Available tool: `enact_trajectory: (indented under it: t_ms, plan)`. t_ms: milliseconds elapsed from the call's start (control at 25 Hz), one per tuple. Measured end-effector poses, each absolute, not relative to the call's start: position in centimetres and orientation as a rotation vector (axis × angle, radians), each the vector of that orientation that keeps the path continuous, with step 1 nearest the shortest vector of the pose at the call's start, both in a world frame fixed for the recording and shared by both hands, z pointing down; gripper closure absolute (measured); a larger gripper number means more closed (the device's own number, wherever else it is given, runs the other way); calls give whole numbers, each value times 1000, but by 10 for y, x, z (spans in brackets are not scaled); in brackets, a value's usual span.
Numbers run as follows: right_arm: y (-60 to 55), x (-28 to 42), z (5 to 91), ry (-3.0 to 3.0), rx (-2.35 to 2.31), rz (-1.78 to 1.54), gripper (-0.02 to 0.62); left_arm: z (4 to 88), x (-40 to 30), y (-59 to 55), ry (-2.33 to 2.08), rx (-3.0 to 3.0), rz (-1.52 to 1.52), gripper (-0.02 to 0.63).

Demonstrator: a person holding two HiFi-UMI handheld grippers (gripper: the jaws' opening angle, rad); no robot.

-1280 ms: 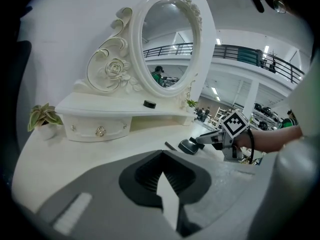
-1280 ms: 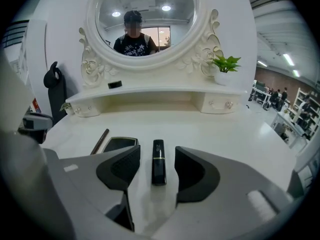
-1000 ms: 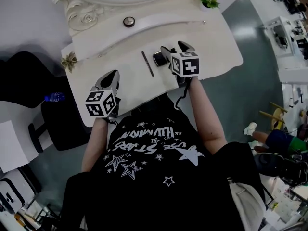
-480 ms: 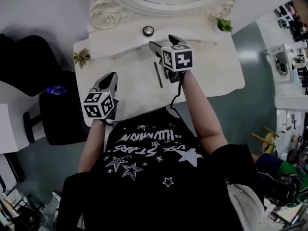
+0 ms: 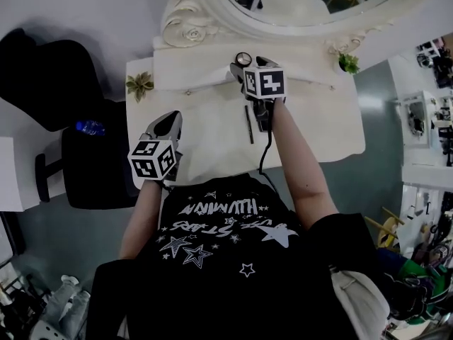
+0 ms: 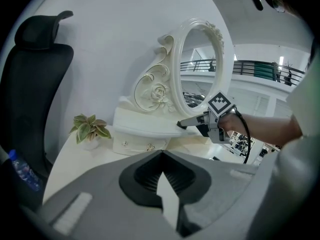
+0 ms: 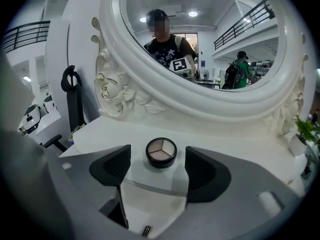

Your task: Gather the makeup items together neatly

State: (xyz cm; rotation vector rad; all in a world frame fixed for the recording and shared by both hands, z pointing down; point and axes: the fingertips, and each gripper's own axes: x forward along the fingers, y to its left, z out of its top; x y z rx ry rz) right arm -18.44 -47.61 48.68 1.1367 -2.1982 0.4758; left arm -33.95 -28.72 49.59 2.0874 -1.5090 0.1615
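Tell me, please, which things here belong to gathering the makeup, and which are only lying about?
Belong to the job: round eyeshadow compact on the raised shelf; dark pencil on the tabletop; right hand-held gripper, open.
Only lying about: small potted plant; mirror; black chair; water bottle.

A round compact (image 7: 161, 152) lay flat on the raised back shelf of the desk (image 5: 205, 119), lid off. It was black-rimmed, with three wedge-shaped pans in pale beige and pink tones. It sat centred in the gap of the right hand-held gripper (image 5: 249, 65), level with the tips and touching neither of the spread jaws. A thin dark pencil (image 5: 249, 115) lay flat on the lower desk surface — behind the tips, just left of the gripper's body and roughly parallel to it.
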Motion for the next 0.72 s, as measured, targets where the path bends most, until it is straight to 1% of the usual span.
enact_trajectory:
  t_ms: [360,640,680,720]
  plan:
    - [-490,-193,500,-2143,1125,491,278,511,-354,-280,-1509,2039,157,604]
    - [-492,-195,500,-2143,1115,506,287,512,-351,-281,-1495,2038,160,604]
    - [-492,-194,500,-2144,1123,506,296,513,-350,-281,-1493,2039,161,604]
    - [-493,-194,500,-2144,1133,505,323,513,-348,-281,-1491,2040,162,604]
